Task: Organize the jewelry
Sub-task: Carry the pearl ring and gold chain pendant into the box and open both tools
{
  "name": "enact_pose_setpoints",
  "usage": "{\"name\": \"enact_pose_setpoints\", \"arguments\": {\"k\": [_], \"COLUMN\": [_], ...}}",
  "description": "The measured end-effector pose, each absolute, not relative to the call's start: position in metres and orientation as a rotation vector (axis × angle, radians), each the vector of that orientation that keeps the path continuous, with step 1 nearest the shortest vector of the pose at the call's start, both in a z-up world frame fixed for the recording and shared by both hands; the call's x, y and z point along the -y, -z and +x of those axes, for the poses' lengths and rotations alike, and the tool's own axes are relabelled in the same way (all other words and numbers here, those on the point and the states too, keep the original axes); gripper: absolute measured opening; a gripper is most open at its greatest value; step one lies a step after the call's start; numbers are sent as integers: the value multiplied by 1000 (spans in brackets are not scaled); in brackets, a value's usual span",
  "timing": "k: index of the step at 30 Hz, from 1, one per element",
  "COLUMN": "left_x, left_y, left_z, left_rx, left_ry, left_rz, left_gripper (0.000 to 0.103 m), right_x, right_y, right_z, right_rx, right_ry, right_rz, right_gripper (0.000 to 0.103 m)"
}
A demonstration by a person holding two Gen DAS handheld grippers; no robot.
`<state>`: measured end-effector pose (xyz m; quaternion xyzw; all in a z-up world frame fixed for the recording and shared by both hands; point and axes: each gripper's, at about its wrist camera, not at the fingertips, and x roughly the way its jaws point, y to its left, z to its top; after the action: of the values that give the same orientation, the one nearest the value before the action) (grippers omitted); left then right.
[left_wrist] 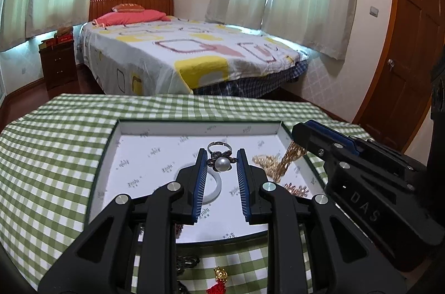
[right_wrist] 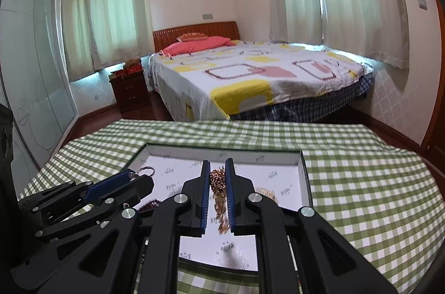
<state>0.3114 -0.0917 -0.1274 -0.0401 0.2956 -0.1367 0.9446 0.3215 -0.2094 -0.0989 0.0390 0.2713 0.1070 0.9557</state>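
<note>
Two pieces are being carried over the shallow white-lined tray (left_wrist: 286, 135): a silver pearl-flower ring (left_wrist: 221, 159) is pinched in the narrowly parted left gripper (left_wrist: 221, 163), a gold chain (right_wrist: 219, 194) is clamped in the closed right gripper (right_wrist: 217, 182), and lowering and releasing inside the tray is judged next.

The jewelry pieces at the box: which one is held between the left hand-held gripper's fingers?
The pearl flower ring. It sits between the left hand-held gripper fingers, while the gold chain hangs from the right hand-held gripper, and the red tassel charm lies on the checked cloth.
</note>
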Motion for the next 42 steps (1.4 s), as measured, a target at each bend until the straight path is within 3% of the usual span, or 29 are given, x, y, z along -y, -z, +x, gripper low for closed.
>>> {"name": "enact_pose_setpoints", "arguments": {"k": [19, 42], "left_x": [106, 113], "left_y": [193, 207], "left_z": [335, 345], "left_rx": [-773, -849], "left_ry": [282, 280], "left_rz": [-61, -49], "left_gripper": [21, 23], "right_x": [217, 224], "right_y": [164, 186], "right_z": [344, 351], "right_rx": [-738, -818], "right_ry": [-217, -233], "right_rz": [105, 151], "right_gripper": [11, 13]}}
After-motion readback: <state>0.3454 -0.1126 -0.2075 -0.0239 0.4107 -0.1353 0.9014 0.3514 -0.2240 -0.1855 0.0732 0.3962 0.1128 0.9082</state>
